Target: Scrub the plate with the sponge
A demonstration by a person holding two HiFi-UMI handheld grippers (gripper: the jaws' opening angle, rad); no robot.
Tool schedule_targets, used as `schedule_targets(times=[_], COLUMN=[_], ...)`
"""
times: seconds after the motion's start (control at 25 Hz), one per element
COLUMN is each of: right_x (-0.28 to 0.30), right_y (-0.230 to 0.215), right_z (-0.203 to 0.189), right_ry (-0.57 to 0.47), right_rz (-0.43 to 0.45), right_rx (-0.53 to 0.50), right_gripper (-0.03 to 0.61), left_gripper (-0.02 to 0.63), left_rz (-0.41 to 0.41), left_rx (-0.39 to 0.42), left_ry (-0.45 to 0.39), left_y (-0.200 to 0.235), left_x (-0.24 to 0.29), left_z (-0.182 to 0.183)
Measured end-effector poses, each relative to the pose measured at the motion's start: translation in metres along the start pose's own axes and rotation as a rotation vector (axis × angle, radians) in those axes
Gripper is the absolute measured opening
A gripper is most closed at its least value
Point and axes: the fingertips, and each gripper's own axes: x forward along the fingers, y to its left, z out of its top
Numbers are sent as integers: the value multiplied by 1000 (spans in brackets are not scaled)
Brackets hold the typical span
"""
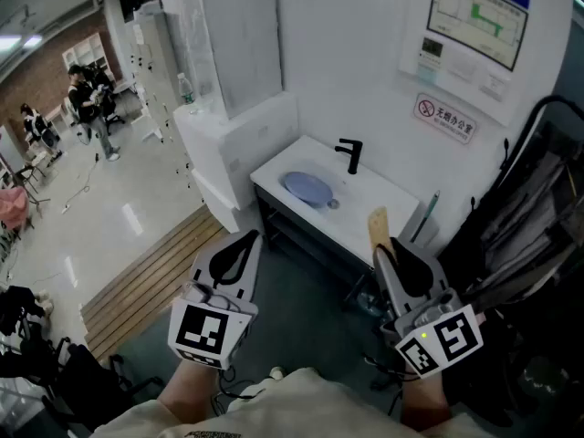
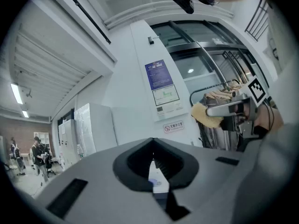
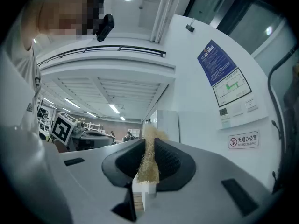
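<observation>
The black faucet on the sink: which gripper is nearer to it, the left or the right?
Right. In the head view the right gripper, shut on the sponge, hangs below the faucet; the left gripper, shut and empty, is farther off, to its lower left.

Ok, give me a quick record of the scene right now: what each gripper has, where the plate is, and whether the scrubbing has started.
left gripper: shut, nothing between its jaws, held in the air short of the sink
right gripper: shut on the sponge, also in the air short of the sink
sponge: tan, fibrous, sticking out past the jaws
plate: blue, lying in the white sink, left of the black faucet in the head view
scrubbing: not started; sponge and plate are apart
background: people at the far left of the room
</observation>
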Motion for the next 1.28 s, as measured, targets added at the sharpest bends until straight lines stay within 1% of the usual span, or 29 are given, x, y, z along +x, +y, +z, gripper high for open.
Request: schedule_targets(times=[0.2, 0.32, 0.68, 1.12, 1.28], right_x=[-2, -3, -4, -5, 2], right_y=[3, 1, -9, -20, -23], right_z=[-3, -3, -12, -32, -36], right_ry=[-9, -14, -5, 27, 26], right_rz=[6, 13, 36, 71, 83], right_rx=[22, 40, 53, 59, 54], right_gripper=[67, 69, 69, 69, 69], left_gripper=[6, 6, 6, 6, 6], left_rz=[2, 7, 22, 53, 62], left_rx=[29, 33, 3, 6, 12], left_ry=[4, 13, 25, 44, 41], left_y=[-1, -3, -11, -23, -19], left_x=[-2, -1, 7, 14, 18], left_z=[-1, -4, -7, -23, -27])
